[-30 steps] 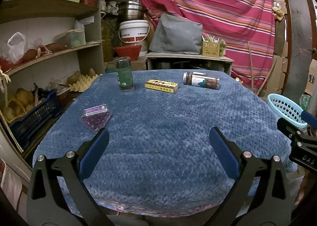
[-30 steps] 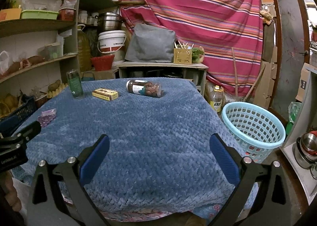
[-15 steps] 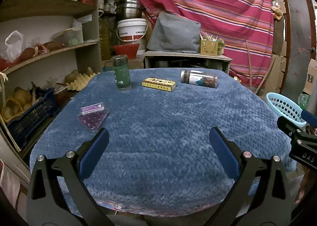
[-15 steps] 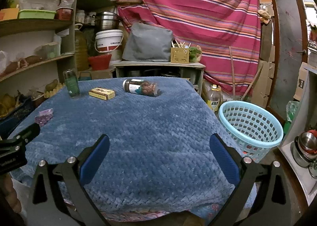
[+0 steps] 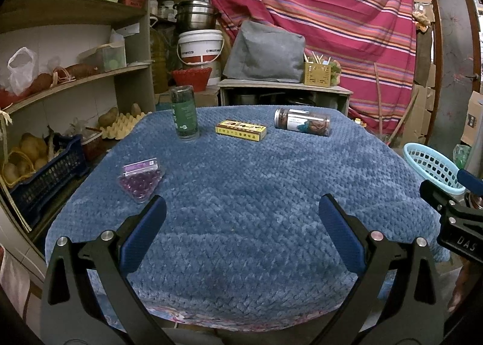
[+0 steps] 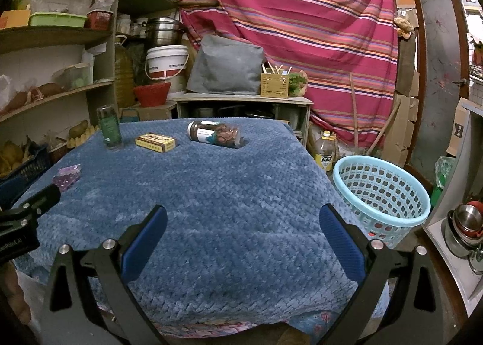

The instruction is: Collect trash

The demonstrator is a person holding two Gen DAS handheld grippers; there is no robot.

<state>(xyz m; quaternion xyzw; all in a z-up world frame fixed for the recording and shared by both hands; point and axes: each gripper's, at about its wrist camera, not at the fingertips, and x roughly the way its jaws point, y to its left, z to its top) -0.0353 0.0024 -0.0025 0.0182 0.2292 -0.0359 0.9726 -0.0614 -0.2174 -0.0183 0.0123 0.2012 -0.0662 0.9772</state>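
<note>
Left gripper (image 5: 241, 218) and right gripper (image 6: 243, 219) both spread apart, empty, above near edge of blue table cover (image 5: 256, 194), green jar (image 5: 184, 114), yellow box (image 5: 241, 130), toppled jar (image 5: 302, 121) along far edge, bead bag (image 5: 141, 180) by left edge, basket (image 6: 381, 194) beside right edge.

Bare blue cloth (image 5: 241, 194) ahead; green jar (image 5: 184, 114), box (image 5: 241, 130) stand beyond.

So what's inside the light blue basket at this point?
The blue basket stands on the floor beside the table. Through its rim and the holes in its wall nothing shows inside, but the near wall hides the bottom, so I cannot confirm it is empty.
</note>
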